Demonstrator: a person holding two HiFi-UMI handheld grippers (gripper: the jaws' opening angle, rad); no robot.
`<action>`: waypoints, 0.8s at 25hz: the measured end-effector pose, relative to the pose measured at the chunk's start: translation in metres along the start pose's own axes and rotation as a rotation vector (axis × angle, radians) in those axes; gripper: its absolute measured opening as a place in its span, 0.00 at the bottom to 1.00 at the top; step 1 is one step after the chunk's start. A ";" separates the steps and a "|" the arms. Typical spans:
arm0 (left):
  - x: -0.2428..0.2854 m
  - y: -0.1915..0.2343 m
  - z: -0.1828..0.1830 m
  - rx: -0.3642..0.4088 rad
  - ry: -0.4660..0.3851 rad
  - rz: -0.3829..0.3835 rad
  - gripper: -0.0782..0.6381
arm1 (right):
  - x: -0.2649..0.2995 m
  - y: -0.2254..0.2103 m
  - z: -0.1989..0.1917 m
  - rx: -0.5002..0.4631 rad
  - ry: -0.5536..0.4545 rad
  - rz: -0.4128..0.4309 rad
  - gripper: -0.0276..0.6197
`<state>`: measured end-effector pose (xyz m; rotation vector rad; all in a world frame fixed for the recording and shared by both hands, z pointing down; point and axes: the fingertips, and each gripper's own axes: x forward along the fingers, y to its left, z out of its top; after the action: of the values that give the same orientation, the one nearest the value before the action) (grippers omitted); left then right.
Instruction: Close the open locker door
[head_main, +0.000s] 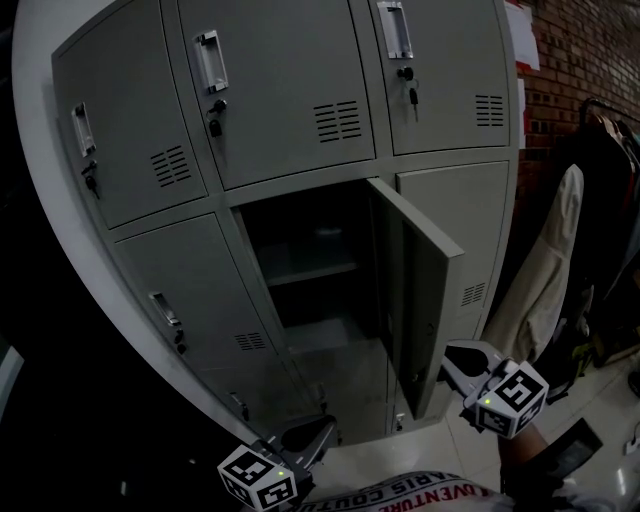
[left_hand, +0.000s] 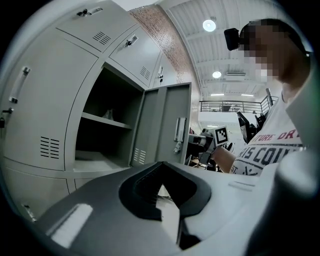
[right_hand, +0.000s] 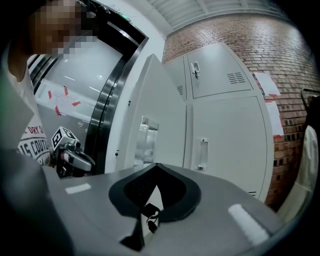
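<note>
Grey locker door (head_main: 425, 300) stood ajar, its upright free edge just left of the right tongs (head_main: 452, 365) (the left tongs (head_main: 318, 432) farther off); both pairs pressed together, empty.

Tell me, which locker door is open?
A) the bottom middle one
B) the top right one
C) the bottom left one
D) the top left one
A: in the head view the open door swings out in the middle of the lower row, and a shelf shows in the dark space behind it.
</note>
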<state>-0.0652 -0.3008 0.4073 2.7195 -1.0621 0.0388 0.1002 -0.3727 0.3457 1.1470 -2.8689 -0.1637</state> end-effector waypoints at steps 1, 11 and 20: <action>0.001 0.001 0.001 0.001 -0.003 0.000 0.12 | 0.002 0.002 0.000 -0.001 0.003 0.006 0.04; -0.002 0.019 0.005 0.012 -0.008 0.025 0.12 | 0.045 0.052 0.003 -0.006 -0.010 0.208 0.04; -0.010 0.050 0.015 0.024 -0.016 0.072 0.12 | 0.117 0.104 0.008 -0.091 0.012 0.386 0.04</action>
<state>-0.1073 -0.3331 0.4016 2.7065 -1.1705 0.0424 -0.0566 -0.3777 0.3508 0.5611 -2.9655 -0.2639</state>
